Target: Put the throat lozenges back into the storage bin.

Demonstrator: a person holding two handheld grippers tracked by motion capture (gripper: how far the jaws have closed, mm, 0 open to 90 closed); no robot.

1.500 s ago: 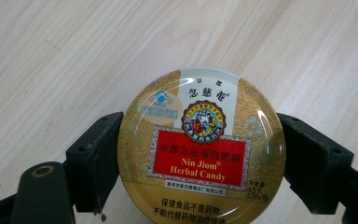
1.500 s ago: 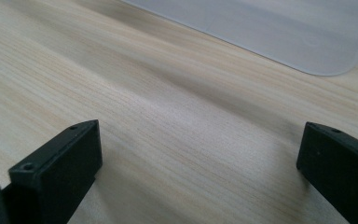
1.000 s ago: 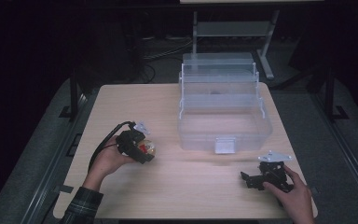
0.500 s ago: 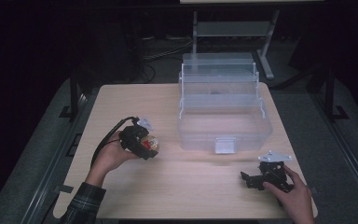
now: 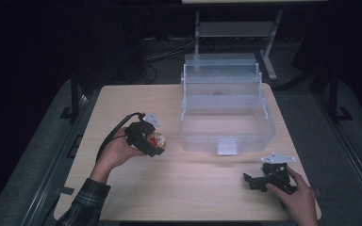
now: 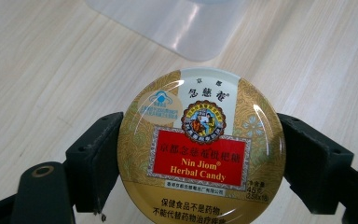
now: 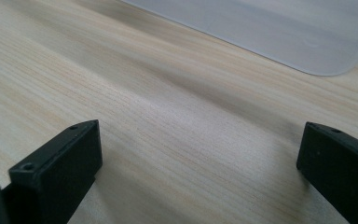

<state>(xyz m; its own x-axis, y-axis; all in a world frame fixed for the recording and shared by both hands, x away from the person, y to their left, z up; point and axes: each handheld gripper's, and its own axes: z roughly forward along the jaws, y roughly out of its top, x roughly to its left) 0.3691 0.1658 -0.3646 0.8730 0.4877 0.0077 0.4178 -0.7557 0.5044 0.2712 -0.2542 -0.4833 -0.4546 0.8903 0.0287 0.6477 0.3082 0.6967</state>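
The left tool (image 5: pixel 153 142) is clamped on a round candy tin (image 6: pixel 200 148) (gold lid, red label reading "Nin Jiom Herbal Candy"), its jaws pressing the tin's two sides. It holds the tin above the left part of the desk (image 5: pixel 193 188), just left of the clear plastic box (image 5: pixel 226 110) standing open at the far right. The right tool (image 5: pixel 257 180) rests at the near right of the desk, jaws wide apart with bare wood between them.

left tongs (image 5: pixel 152 143): black body, black cable, grey three-cornered plate | right tongs (image 5: pixel 253 181): black, same plate | left sleeve (image 5: pixel 82 205): dark plaid, seemingly
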